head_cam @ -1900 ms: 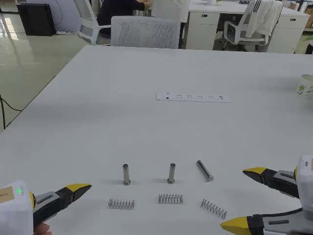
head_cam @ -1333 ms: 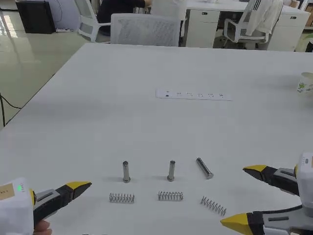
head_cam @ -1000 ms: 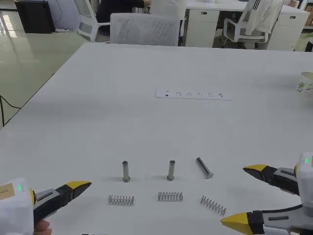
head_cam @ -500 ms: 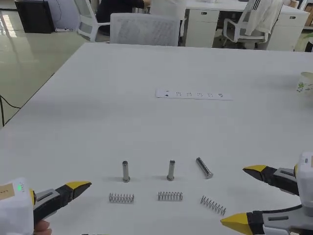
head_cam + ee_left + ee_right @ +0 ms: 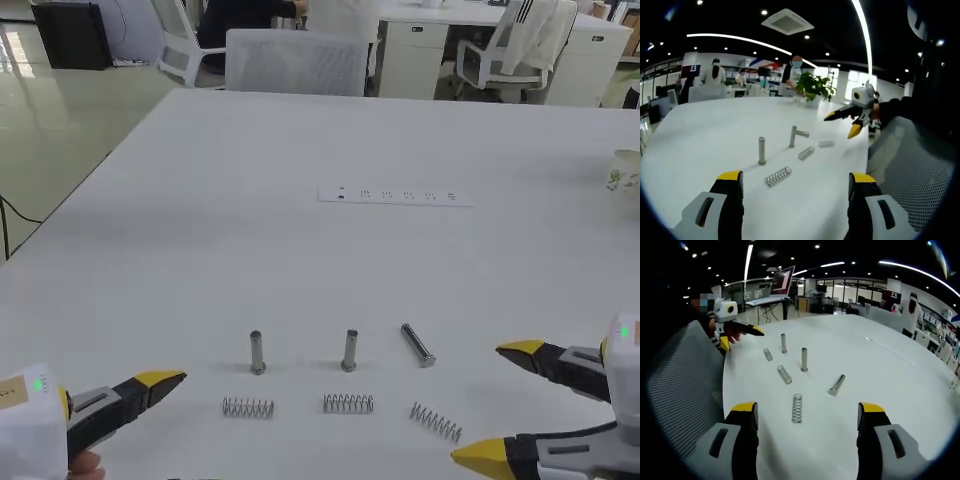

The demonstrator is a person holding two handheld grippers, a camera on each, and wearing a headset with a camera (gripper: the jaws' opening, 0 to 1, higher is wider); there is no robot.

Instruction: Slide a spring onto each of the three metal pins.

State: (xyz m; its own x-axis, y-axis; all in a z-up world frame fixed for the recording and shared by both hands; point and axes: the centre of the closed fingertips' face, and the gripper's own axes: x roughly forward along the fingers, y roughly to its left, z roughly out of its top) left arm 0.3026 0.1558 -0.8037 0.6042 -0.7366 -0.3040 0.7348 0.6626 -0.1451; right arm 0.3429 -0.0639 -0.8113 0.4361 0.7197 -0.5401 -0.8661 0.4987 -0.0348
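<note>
Both tongs are spread and hold nothing: the left gripper hovers over the near left corner of the white table with its yellow-tipped jaws wide apart. The right gripper hangs at the near right, its jaws just as wide. Between them, a little farther in, three springs lie on the tabletop in a row, all apart from the pins. The left spring and the middle spring lie crosswise, and the right spring lies slanted, nearest the right gripper but clear of it. Just behind them stand the left pin and the middle pin, both upright, each close behind its spring. The right pin lies on its side at a slant, its broader head toward the near right. Well beyond, at mid-table, lies a white power strip. A paper cup sits at the right edge of the head view, and a mesh-backed chair stands past the far edge.
</note>
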